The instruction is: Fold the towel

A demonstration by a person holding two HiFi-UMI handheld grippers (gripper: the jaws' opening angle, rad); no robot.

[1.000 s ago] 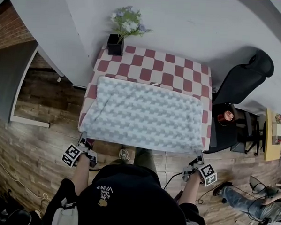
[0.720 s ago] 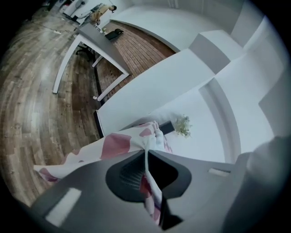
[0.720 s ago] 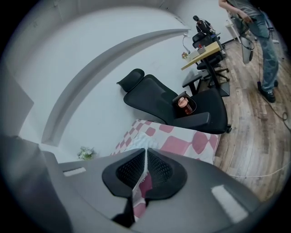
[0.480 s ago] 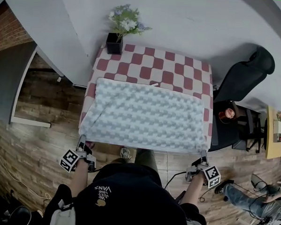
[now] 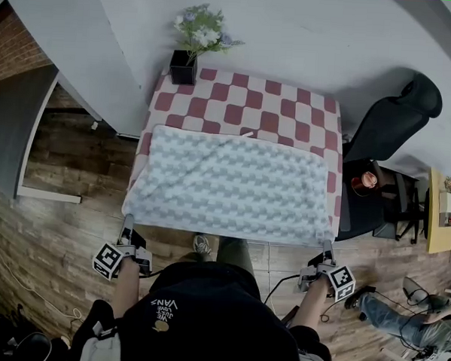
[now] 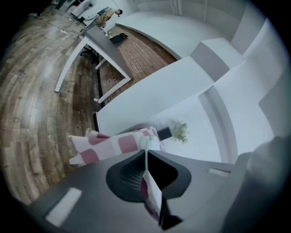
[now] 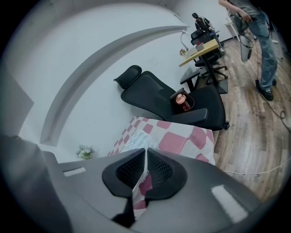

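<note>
one towel (image 5: 233, 185), two grippers, one table under a red and white checked cloth (image 5: 252, 102), one pot of flowers (image 5: 184, 67), one black office chair (image 5: 390, 124). the towel lies spread flat over the near part of the table, its near edge hanging off the near side. the left gripper (image 5: 127, 225) is clamped on the towel's near left corner and the right gripper (image 5: 326, 249) on its near right corner. in each gripper view the jaws pinch a thin edge of cloth.

The left tool (image 5: 127, 225) has lifted its towel (image 5: 233, 185) corner slightly.
</note>
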